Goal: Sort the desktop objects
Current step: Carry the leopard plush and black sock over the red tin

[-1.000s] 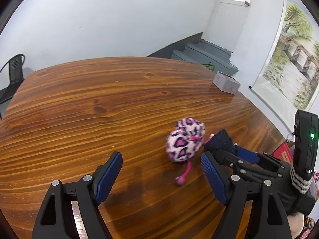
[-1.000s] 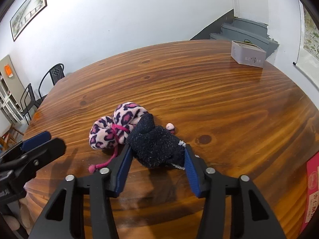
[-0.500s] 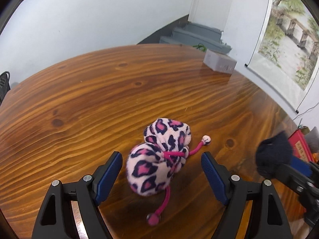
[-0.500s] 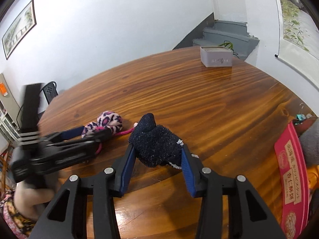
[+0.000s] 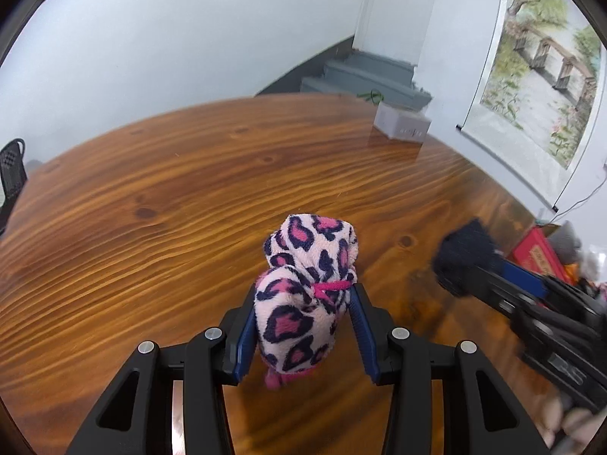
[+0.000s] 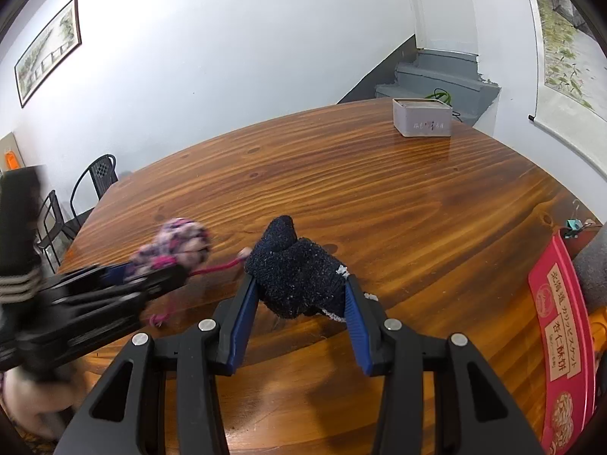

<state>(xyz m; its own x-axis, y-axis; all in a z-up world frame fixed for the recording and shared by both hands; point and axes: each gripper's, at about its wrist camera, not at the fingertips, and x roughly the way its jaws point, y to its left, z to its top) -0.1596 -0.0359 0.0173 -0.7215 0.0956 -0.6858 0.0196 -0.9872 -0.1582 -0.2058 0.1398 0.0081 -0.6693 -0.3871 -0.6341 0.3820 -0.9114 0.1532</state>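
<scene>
A pink leopard-print pouch (image 5: 299, 303) with a pink drawstring sits between the blue pads of my left gripper (image 5: 303, 289). The jaws are closing, and both pads press its sides just above the wooden table (image 5: 151, 208). In the right wrist view the same pouch (image 6: 178, 242) and the left gripper (image 6: 151, 276) are blurred at the left. My right gripper (image 6: 299, 280) is shut on a dark navy fuzzy sock bundle (image 6: 288, 254), held a little above the table. The left wrist view shows that bundle (image 5: 464, 254) at the right.
A grey tin box (image 6: 423, 123) stands at the table's far edge. At the right edge lies a red biscuit box (image 6: 557, 341), with a small binder clip (image 6: 573, 223) beyond it. Black chairs (image 6: 98, 174) stand past the left end, and stairs rise behind.
My left gripper moved forward around the leopard pouch, and its jaws narrowed from wide apart to pressing it. The right gripper carried the navy sock bundle away from the pouch, to the right.
</scene>
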